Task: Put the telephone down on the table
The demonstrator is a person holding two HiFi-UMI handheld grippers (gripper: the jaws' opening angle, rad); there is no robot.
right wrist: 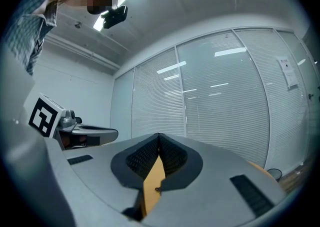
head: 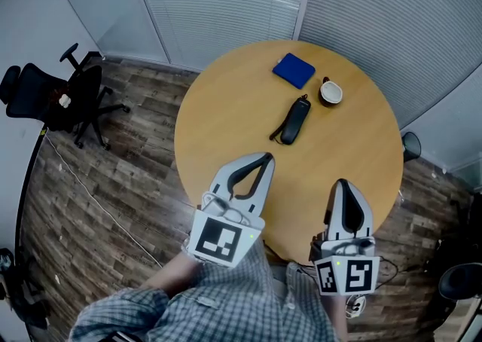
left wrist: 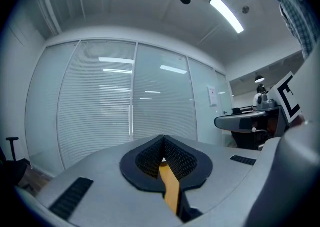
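Left gripper [head: 264,158] fingers pressed together, nothing between them; right gripper [head: 343,184] same. Both over the near edge of the round wooden table [head: 226,118]. Black telephone handset [head: 295,120] lies flat mid-table, well ahead of both. Blue square pad [head: 294,70] and white cup [head: 330,92] just beyond it. Notice sheet [right wrist: 286,71] on glass wall, print too small to read.

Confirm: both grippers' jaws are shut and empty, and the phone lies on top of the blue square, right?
No. The head view shows the phone lying on the bare table, apart from the blue square and nearer you. The left gripper and right gripper do have shut, empty jaws.
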